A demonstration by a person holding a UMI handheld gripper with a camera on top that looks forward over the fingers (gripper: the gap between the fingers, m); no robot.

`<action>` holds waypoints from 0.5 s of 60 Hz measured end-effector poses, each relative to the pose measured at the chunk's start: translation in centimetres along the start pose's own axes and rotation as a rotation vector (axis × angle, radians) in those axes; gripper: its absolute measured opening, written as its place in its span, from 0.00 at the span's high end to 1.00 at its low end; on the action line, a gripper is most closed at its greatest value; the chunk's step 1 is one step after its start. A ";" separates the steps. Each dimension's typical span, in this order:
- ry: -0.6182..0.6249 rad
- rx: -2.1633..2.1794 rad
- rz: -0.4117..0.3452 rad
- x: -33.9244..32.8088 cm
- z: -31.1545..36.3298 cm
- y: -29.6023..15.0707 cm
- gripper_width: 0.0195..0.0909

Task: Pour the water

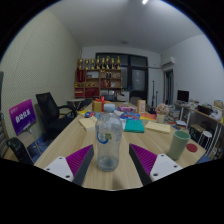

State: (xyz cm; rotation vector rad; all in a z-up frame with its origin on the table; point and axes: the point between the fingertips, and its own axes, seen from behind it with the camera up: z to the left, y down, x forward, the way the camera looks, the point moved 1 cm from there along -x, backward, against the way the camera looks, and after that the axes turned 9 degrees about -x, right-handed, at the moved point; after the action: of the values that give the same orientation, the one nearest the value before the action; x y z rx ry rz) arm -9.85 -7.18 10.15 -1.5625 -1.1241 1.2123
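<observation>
I had the gripper (108, 165) held level over a pale wooden table (80, 140), looking down the length of a meeting room. A clear plastic bottle (108, 142) with a white cap stood upright between the two fingers (78, 164), its base down between the purple pads (143, 160). The pads sat close at either side of the bottle's lower half, but I could not tell whether both were pressing on it or whether a small gap remained, so I leave the jaws' state as unknown. The bottle looked largely see-through, and I could not make out a water level in it.

Off to the right of the fingers, near the table's edge, stood a green cup (178, 143), well apart from the bottle. Beyond the bottle the table was cluttered: a teal book (134, 126) lay flat in the middle, with papers (158, 127) beside it and small items farther back that I could not identify.

To the left of the table was a black office chair (48, 106), and nearer to me a purple sign (22, 116) with white writing I could not read. At the far wall stood a wooden shelf (100, 76) carrying a row of gold trophies (100, 63). A dark window or doorway (136, 75) showed to its right, and an air conditioner (168, 62) hung high on the right wall.
</observation>
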 end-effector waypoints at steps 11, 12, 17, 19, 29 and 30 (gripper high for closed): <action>-0.018 0.031 -0.033 8.3 0.8 1.2 0.12; -0.019 0.031 -0.038 8.8 0.8 1.1 0.13; -0.049 0.004 -0.046 10.3 1.7 0.8 0.42; -0.054 -0.007 -0.045 11.0 1.3 0.8 0.52; -0.099 -0.021 -0.044 11.8 1.8 0.6 0.68; -0.107 -0.018 -0.038 11.9 1.9 0.6 0.70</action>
State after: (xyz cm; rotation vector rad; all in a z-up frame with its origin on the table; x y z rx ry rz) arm -10.06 4.31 6.54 -1.4976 -1.2307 1.2759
